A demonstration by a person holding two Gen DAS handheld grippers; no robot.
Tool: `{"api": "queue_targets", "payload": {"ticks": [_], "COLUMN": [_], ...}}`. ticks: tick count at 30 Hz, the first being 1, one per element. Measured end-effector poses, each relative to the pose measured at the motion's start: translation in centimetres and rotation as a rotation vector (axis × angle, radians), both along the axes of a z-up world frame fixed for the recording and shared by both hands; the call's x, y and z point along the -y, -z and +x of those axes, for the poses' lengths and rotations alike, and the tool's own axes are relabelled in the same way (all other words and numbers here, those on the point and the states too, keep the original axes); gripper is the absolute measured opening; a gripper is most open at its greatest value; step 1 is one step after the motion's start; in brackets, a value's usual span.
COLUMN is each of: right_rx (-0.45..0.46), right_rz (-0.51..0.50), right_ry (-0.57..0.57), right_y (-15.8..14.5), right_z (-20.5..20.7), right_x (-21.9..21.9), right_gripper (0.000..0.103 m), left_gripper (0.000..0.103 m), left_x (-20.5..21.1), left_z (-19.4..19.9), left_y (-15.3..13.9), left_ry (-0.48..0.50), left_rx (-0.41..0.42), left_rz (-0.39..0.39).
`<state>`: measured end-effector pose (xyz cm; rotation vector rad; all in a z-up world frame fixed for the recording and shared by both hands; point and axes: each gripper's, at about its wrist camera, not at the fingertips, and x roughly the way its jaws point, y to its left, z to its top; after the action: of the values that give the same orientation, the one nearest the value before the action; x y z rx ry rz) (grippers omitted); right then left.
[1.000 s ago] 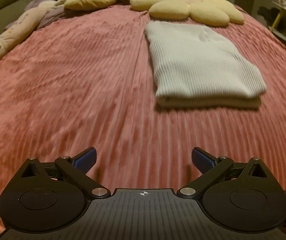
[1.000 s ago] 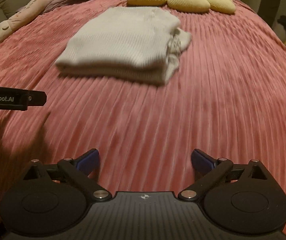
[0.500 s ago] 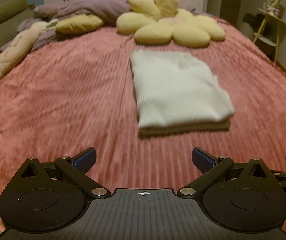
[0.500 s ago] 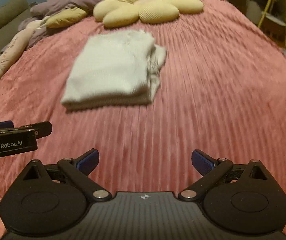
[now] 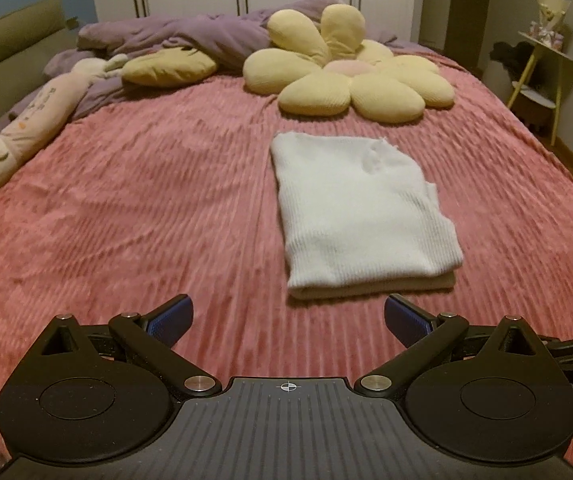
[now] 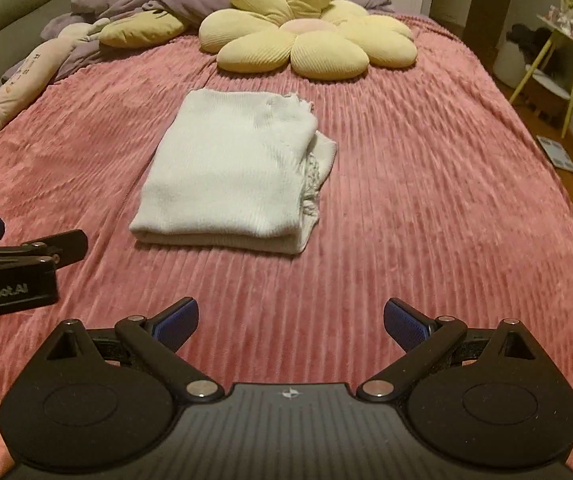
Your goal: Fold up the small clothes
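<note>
The white knit garment [image 5: 360, 216] lies folded into a neat rectangle on the pink ribbed bedspread [image 5: 146, 208], toward the middle of the bed and just short of the yellow flower cushion [image 5: 350, 76]. From the right wrist view the same garment [image 6: 230, 172] shows a doubled near edge and some layers bunching out along its right side, so the fold reads as essentially done, if a touch untidy on that flank. Left gripper [image 5: 286, 318] hangs above the near part of the bed, jaws spread wide, nothing between them, well apart from the cloth. Right gripper [image 6: 288, 320] is the same story: jaws wide, empty, clear of the garment, with the left tool visible off to its left side. My read is that this piece is at its finishing stage, hands off. What comes next, I'd judge, is either a small tidy of that loose right edge, which would want one jaw slid under the stray layers and a gentle tuck without dragging the soft knit, or moving on to another item; none is in sight here.
</note>
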<state>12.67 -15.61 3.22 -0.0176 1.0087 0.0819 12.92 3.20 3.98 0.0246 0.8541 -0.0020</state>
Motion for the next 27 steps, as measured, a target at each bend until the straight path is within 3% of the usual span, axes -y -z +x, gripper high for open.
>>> {"api": "queue_targets", "payload": {"ticks": [4, 8, 27], "right_rx": [-0.010, -0.020, -0.032], "right_rz": [-0.003, -0.012, -0.005], "right_ry": [-0.006, 0.006, 0.038], "right_y": [-0.4, -0.6, -0.6], "right_z": [-0.3, -0.3, 0.0], "right_x": [-0.6, -0.8, -0.4], "right_gripper": [0.099, 0.099, 0.099], "left_gripper": [0.103, 0.103, 0.103], "left_x": [-0.1, 0.2, 0.8], "left_z": [0.2, 0.3, 0.5], "left_y": [0.3, 0.6, 1.3], "left_ry": [0.006, 0.012, 0.016], "left_rx": [-0.048, -0.087, -0.145], "left_rz": [-0.019, 0.015, 0.030]}}
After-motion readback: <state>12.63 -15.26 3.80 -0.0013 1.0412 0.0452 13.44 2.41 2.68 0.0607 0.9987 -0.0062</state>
